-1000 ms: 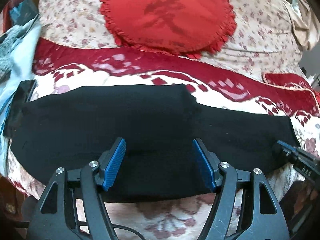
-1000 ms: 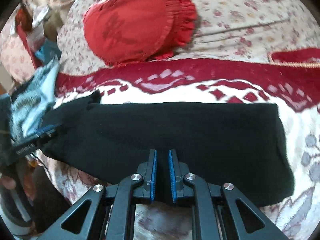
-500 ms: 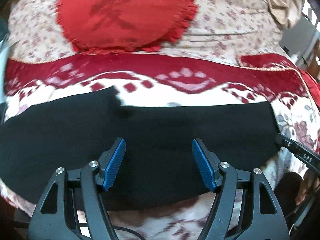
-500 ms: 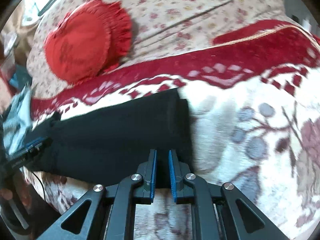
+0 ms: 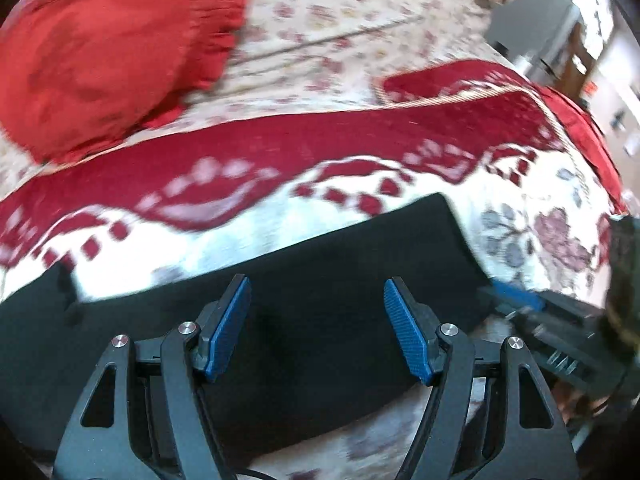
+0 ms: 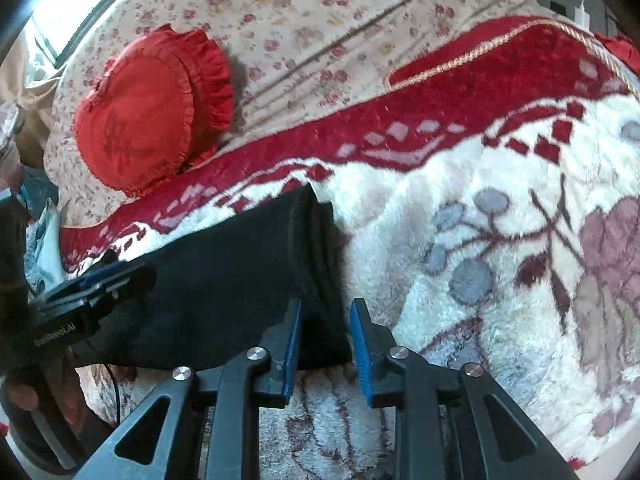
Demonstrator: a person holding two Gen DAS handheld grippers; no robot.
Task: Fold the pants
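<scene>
Right wrist view shows my right tongs [image 6: 324,342] opening to let go the folded pants [image 6: 240,280], while my left tongs [image 5: 316,328] hover wide open and empty above them.

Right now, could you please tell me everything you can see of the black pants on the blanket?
The black pants are plain, matte, soft-looking fabric, lying flat as a long folded band on the fleecy floral blanket. Their doubled end shows layered edges. That end sits between the right gripper, whose jaws are opening. The left gripper hovers open over them.
</scene>
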